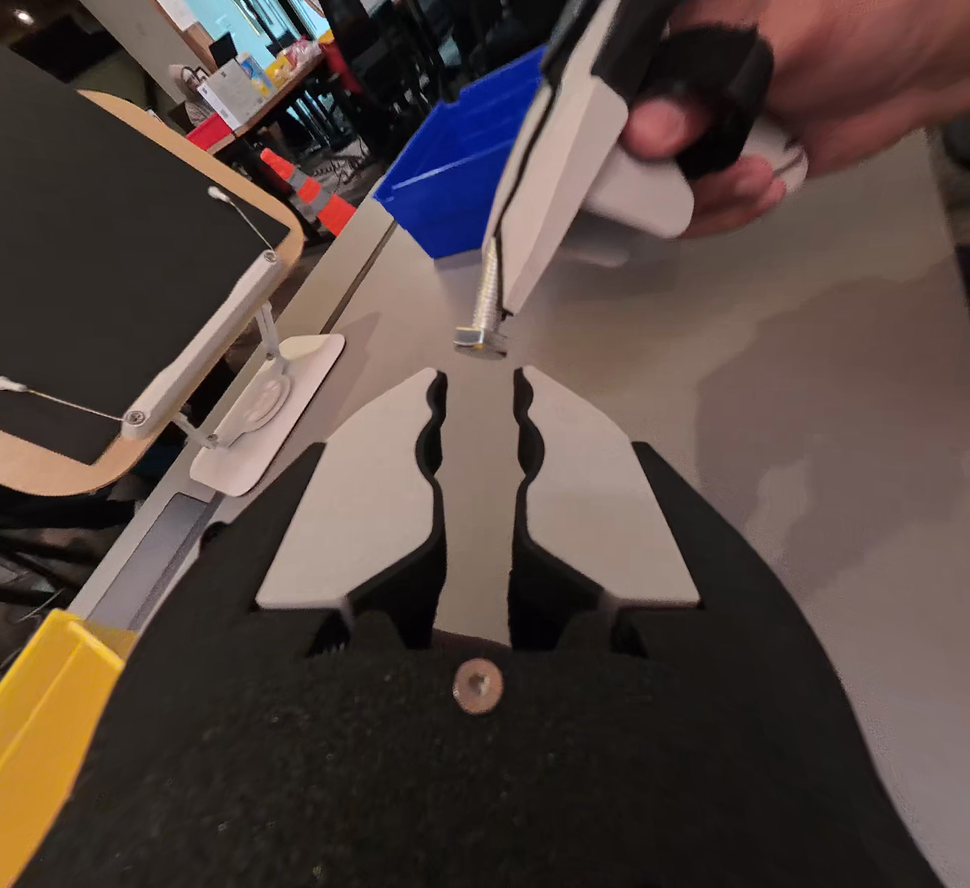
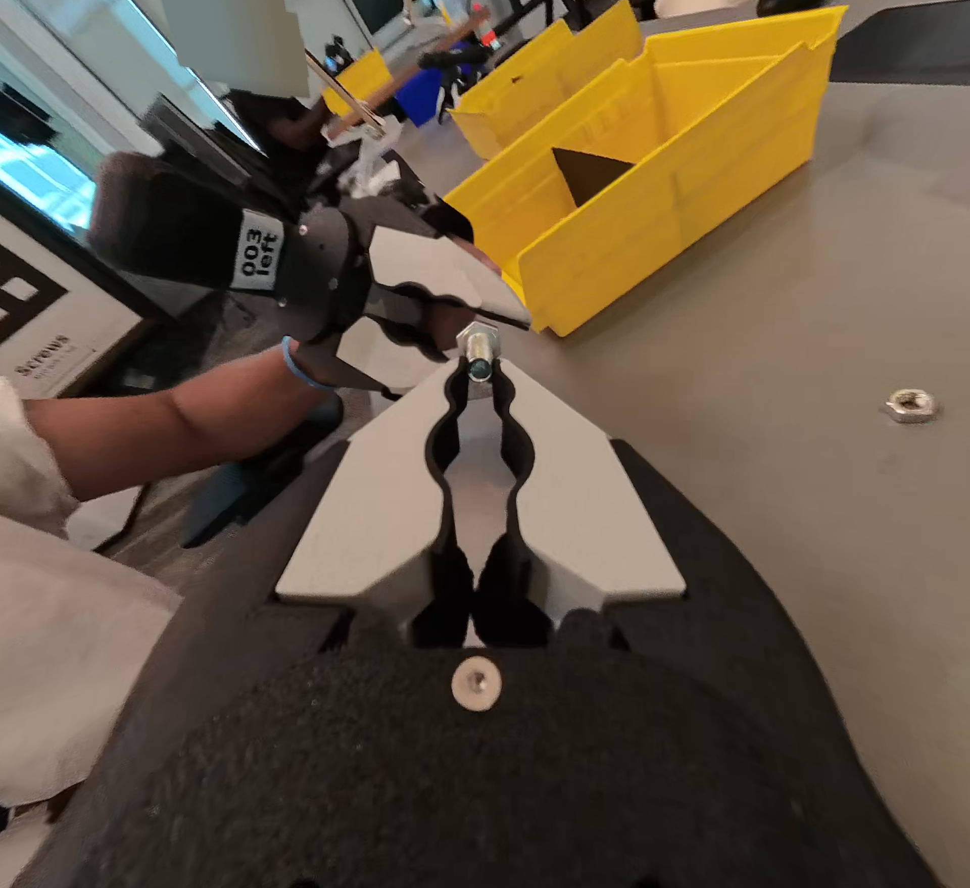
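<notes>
My right gripper (image 2: 478, 370) is shut on a silver hex-head bolt (image 2: 476, 344), pinching its threaded shank at the fingertips. In the left wrist view that gripper (image 1: 506, 309) points steeply down, and the bolt (image 1: 485, 304) stands head-down with its hex head on or just above the grey table (image 1: 735, 416). My left gripper (image 1: 480, 375) is open and empty, its tips just short of the bolt head. In the right wrist view the left gripper (image 2: 472, 306) reaches in from the left beside the bolt. A loose hex nut (image 2: 910, 405) lies on the table to the right.
A blue bin (image 1: 456, 170) stands behind the bolt. Two yellow bins (image 2: 656, 201) stand on the table's far side, and another yellow bin corner (image 1: 47, 695) shows at lower left. A white mount plate (image 1: 267, 416) with a black panel (image 1: 105, 243) sits at the table's left edge. My two grippers' fingertips are within a few centimetres of each other. The loose hex nut (image 2: 910, 405) is about 20 cm from both grippers' fingertips.
</notes>
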The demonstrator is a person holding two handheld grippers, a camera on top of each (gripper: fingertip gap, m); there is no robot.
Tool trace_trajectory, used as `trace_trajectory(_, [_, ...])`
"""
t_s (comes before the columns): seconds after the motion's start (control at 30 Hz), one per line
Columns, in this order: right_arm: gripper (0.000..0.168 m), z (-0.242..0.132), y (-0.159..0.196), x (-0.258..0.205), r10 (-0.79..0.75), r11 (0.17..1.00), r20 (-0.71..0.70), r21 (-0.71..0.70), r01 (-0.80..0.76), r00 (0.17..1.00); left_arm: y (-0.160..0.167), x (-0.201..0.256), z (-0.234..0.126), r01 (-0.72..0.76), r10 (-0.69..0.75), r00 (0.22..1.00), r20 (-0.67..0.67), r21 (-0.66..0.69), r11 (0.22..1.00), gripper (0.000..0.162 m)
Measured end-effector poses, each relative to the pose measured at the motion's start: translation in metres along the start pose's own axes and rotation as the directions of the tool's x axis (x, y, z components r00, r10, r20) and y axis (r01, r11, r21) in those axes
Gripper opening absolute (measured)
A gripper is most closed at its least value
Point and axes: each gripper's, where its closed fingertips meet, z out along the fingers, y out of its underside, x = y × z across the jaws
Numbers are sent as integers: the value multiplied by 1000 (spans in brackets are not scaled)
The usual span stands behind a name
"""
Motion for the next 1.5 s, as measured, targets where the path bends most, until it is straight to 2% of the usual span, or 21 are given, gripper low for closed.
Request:
trace_trajectory(0.17, [8, 4, 9, 4, -74, 993, -124, -100, 62, 989, 4, 0, 1, -116, 118, 992, 46, -49, 992, 25])
trace_trajectory(0.27, [8, 6, 11, 3, -74, 991, -137, -122, 58, 988, 4, 5, 3, -159, 162, 986, 47, -60, 985, 25])
trace_trajectory(0.4, [9, 8, 14, 3, -60, 989, -130, -143, 41, 990, 2, 8, 2, -155, 157, 987, 33, -51, 987, 18])
trace_trajectory(0.6, [9, 8, 13, -4, -65, 989, -102, -142, 50, 993, -2, 11, -2, -105, 104, 994, -13, -12, 994, 18])
trace_trajectory(0.7, [9, 5, 6, -8, -103, 989, -94, -117, 92, 990, -9, 8, -3, -27, 27, 1000, -7, 31, 999, 18])
trace_trajectory(0.77, [16, -1, -2, -8, -173, 982, -88, -89, 165, 981, -8, 2, -2, 56, -57, 998, 29, 39, 998, 18])
trace_trajectory(0.83, [26, -18, -20, -1, -247, 969, -107, -30, 245, 963, -3, -3, -2, 221, -225, 972, 66, 68, 973, 18])
trace_trajectory(0.9, [27, -38, -38, 23, -322, 943, -194, 18, 332, 927, 2, -4, -4, 439, -448, 891, 71, 118, 891, 18])
trace_trajectory(0.97, [28, -48, -35, 59, -404, 914, -286, -85, 397, 869, 5, 0, -6, 598, -611, 791, 38, 162, 785, 18])
trace_trajectory(1.07, [48, -31, -8, 109, -509, 849, -273, -318, 423, 816, 9, 7, -5, 702, -711, 703, -19, 179, 690, 18])
trace_trajectory(1.13, [45, -14, 9, 142, -523, 808, -278, -464, 363, 806, 14, 9, -4, 714, -720, 693, -31, 162, 681, 18])
trace_trajectory(1.2, [35, 0, 22, 170, -521, 762, -251, -567, 312, 816, 19, 5, -6, 715, -721, 692, -21, 159, 681, 18])
trace_trajectory(1.27, [37, 12, 33, 189, -506, 700, -185, -659, 276, 843, 21, 2, -9, 713, -717, 696, -35, 158, 684, 18])
trace_trajectory(1.4, [37, 26, 38, 213, -527, 573, -87, -771, 278, 846, 35, -1, -12, 655, -660, 751, 12, 114, 747, 18])
trace_trajectory(1.5, [35, 31, 43, 223, -558, 487, -38, -823, 291, 829, 42, 0, -10, 687, -689, 724, -16, 98, 720, 18])
